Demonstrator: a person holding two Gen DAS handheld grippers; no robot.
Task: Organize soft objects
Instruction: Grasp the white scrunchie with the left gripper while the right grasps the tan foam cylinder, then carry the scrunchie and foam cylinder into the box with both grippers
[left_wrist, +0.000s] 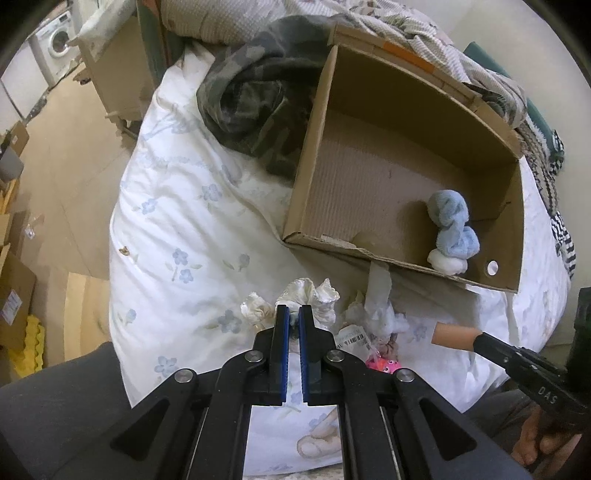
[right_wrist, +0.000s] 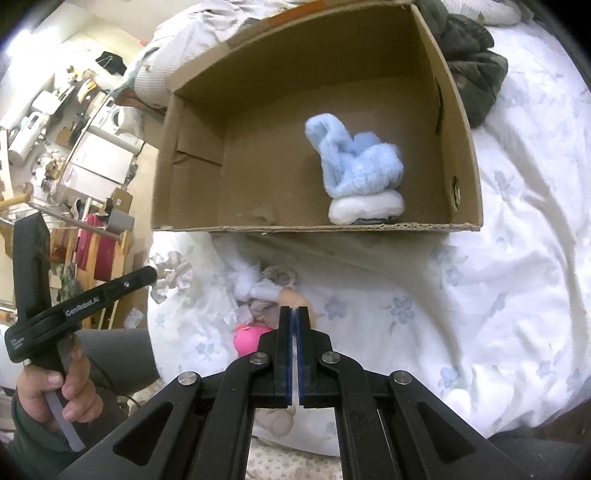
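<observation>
Floral bedsheet (left_wrist: 177, 206), "GenRobot.AI" on left claw (right_wrist: 157, 275) pinching white scrunchie (left_wrist: 310, 295); right claw (right_wrist: 294, 314) closed on peach tube (left_wrist: 452, 335).

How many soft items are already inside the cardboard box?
2. A light blue fluffy bundle rests on a white bundle, both by the near wall of the cardboard box, close to the hole. Something smaller might be hidden beneath them.

The bedsheet (left_wrist: 177, 206) is white with a scatter of pale blue flowers, and the cardboard box (right_wrist: 192, 155) on it is plain brown. Inside lies a light blue fluffy cloth (right_wrist: 354, 162) over a white one (right_wrist: 365, 208). A camouflage blanket (left_wrist: 255, 99) shows grey-green blotches; a pink toy (right_wrist: 247, 338) is bright.
</observation>
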